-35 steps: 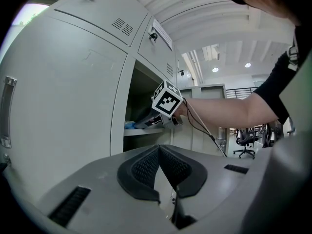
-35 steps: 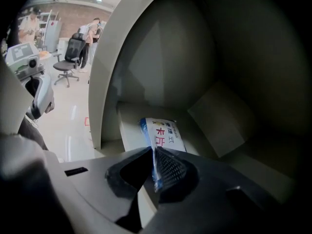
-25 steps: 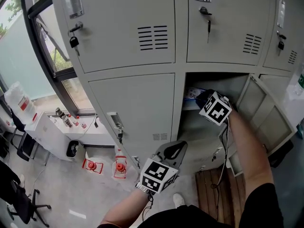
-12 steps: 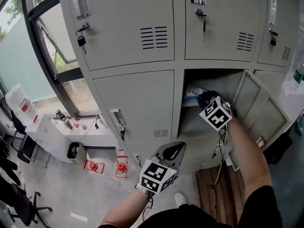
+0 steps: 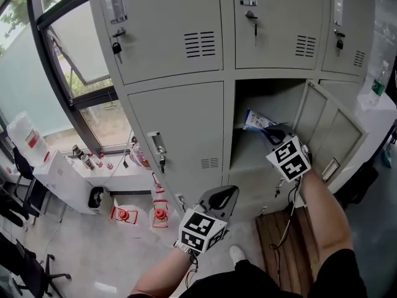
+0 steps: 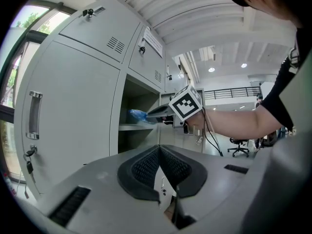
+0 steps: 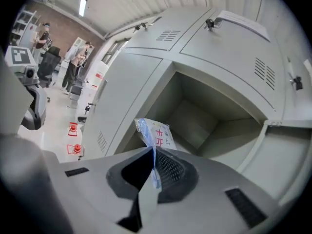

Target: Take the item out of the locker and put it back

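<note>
A blue and white plastic packet (image 5: 257, 120) with red print hangs at the mouth of the open locker (image 5: 270, 101), pinched at its edge by my right gripper (image 5: 274, 133). In the right gripper view the packet (image 7: 155, 136) stands upright between the shut jaws of the right gripper (image 7: 153, 156), in front of the locker's bare inside (image 7: 200, 122). My left gripper (image 5: 222, 197) hangs low before the shut lower door, jaws shut on nothing. The left gripper view shows the left gripper (image 6: 159, 150), and beyond it the packet (image 6: 137, 116) and the right gripper's marker cube (image 6: 185, 102).
The locker's door (image 5: 327, 133) stands swung open to the right. Shut grey locker doors (image 5: 175, 135) surround the opening, some with keys and padlocks. A window (image 5: 74, 61) is at the left, and a wooden pallet (image 5: 279, 241) lies on the floor below.
My right gripper has drawn back out of the locker toward me with the packet, which now sits at the opening's front edge. The left gripper has barely moved.
</note>
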A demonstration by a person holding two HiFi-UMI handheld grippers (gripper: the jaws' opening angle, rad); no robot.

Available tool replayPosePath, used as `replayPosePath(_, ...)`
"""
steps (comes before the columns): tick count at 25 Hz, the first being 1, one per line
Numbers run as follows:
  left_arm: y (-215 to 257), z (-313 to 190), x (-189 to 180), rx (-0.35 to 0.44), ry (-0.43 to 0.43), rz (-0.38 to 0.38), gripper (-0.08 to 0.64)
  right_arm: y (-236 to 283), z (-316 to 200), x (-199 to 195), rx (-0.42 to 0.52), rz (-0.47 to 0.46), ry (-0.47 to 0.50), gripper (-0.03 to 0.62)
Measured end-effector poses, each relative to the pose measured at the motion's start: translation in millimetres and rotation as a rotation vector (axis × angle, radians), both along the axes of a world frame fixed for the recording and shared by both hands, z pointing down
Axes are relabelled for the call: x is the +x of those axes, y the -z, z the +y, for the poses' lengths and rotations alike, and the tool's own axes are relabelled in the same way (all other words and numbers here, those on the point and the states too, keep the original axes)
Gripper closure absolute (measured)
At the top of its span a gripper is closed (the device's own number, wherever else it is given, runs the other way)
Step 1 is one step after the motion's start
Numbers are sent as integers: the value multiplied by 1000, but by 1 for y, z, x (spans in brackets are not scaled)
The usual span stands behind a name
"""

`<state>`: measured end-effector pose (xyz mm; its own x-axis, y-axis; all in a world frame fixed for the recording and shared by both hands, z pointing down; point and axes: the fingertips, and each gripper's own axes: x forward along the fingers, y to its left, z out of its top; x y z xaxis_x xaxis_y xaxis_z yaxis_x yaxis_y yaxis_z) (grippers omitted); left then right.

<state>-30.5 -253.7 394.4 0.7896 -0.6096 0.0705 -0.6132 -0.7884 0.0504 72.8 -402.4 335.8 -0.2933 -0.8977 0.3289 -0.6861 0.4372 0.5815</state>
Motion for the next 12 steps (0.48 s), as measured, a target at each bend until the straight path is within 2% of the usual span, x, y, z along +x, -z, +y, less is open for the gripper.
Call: replayPosePath(12, -18, 46, -8, -48, -7, 10, 545, -17, 112, 1, -10, -295, -15, 523)
